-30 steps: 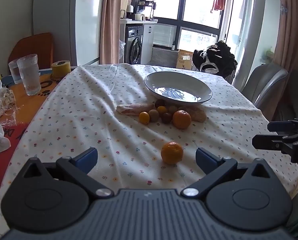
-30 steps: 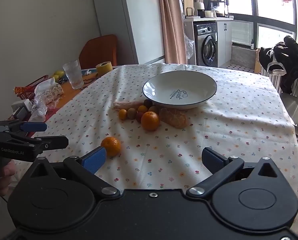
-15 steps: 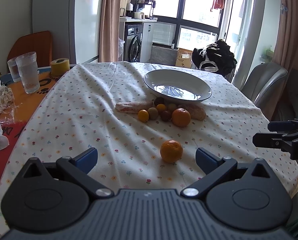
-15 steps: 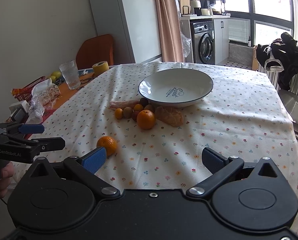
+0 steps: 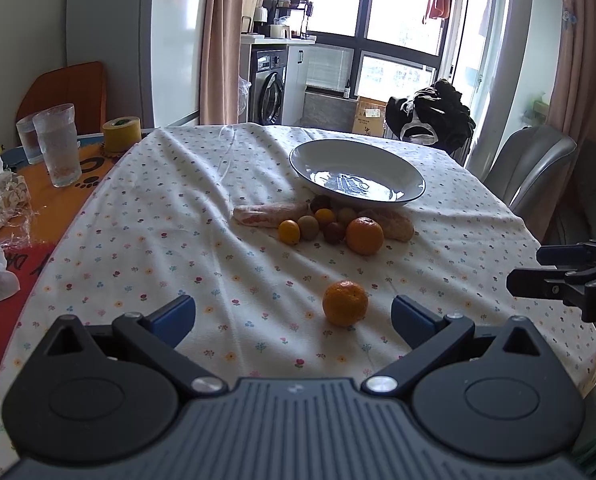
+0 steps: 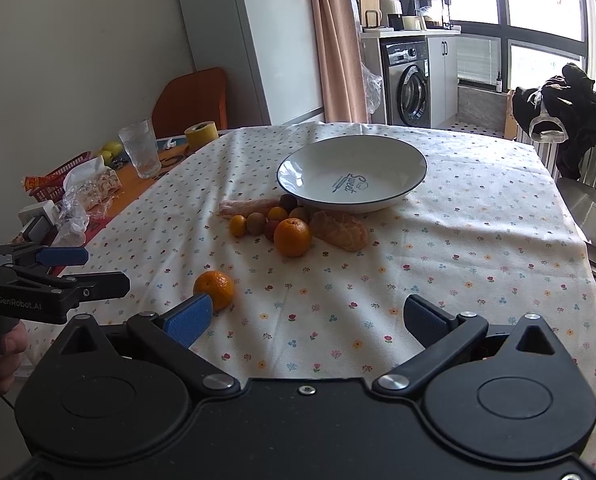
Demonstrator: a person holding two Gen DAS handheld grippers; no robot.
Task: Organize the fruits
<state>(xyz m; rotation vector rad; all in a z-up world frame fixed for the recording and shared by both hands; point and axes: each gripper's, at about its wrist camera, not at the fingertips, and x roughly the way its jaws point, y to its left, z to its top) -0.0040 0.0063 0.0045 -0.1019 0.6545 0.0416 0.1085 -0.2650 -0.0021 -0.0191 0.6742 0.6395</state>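
A lone orange lies between the spread left hand-held gripper fingertips.

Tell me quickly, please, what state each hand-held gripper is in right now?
Left hand-held gripper: open, holding nothing.
Right hand-held gripper: open, holding nothing.

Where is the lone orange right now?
The lone orange sits on the tablecloth, apart from the fruit pile by the plate, just ahead of the open left gripper.

Ahead of the claws: oranges, two; plate, one; drinking glasses, two; tape roll, one.
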